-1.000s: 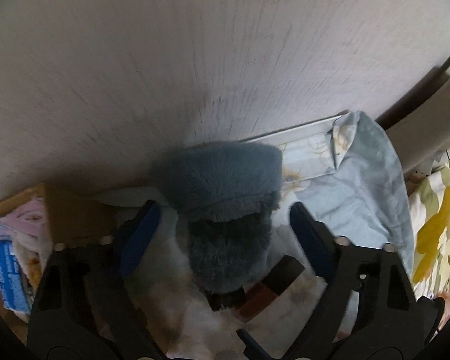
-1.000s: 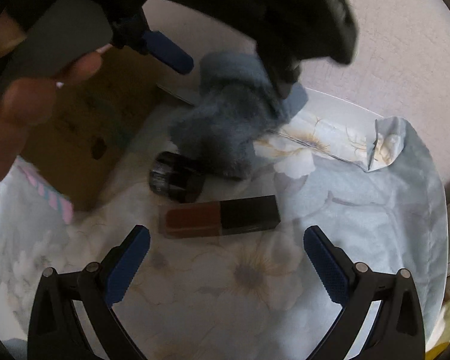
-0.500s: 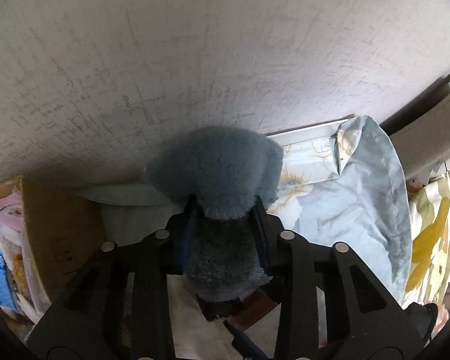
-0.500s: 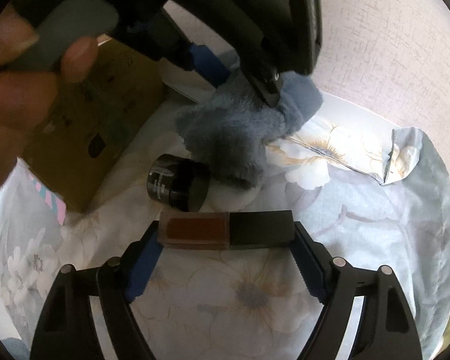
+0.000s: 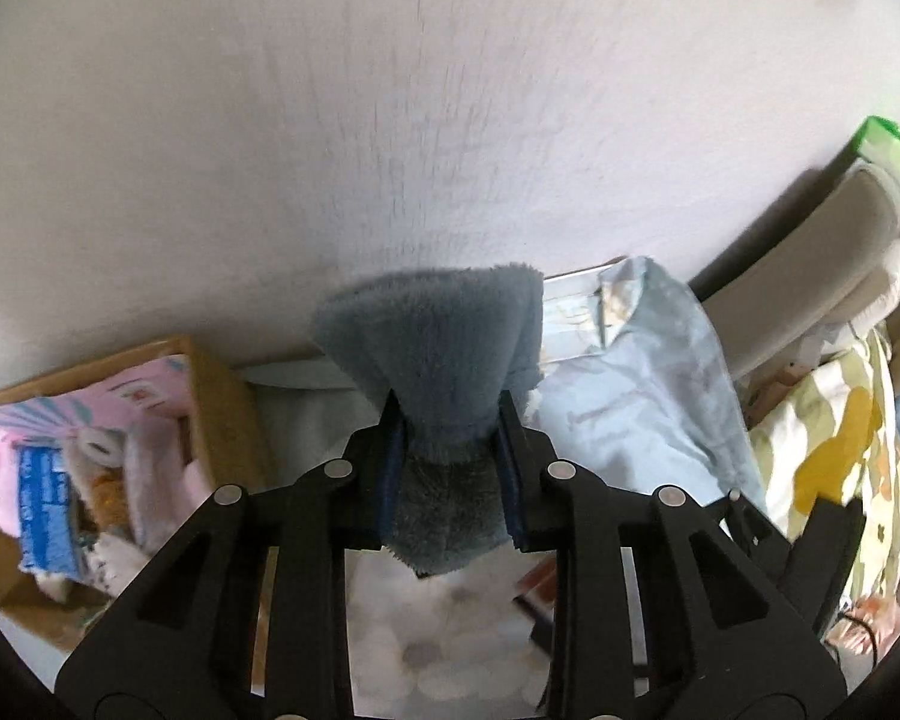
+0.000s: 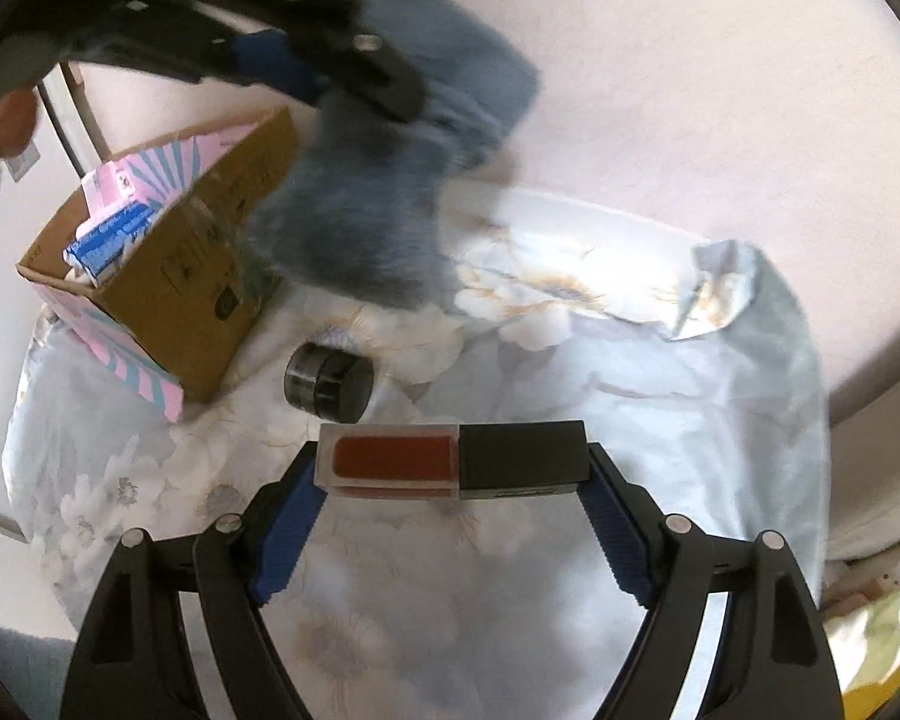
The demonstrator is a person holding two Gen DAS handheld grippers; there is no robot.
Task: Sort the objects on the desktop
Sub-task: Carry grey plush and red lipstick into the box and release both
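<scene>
Left view only: the left hand-held gripper [image 5: 449, 474] seen from behind, and bright yellow-patterned bedding [image 5: 834, 450] off to the right.
Right view only: a black jar [image 6: 328, 383] lying on the floral sheet [image 6: 570, 360], and the whole length of the lip-gloss tube [image 6: 453, 461]; the left view catches only a blurred corner of it under the frame.
Both views: the fluffy grey-blue cloth [image 5: 444, 396] and the cardboard box [image 6: 168, 264] with pink and blue packets inside.
Count: one cloth, one tube, one jar, one box, two hand-held grippers.
Left hand-held gripper: fingers drawn in close, pinching the cloth at its waist; the cloth fans out above them and hangs lifted clear of the sheet, near the box, blurred in the right view.
Right hand-held gripper [image 6: 453, 468]: spread to about the tube's length, one blue pad at the red end, the other at the black cap, clamping it endwise. Whether the tube is raised off the sheet I cannot tell.
Jar: just beyond the tube's red end, beside the box, apart from both hand-held grippers.
</scene>
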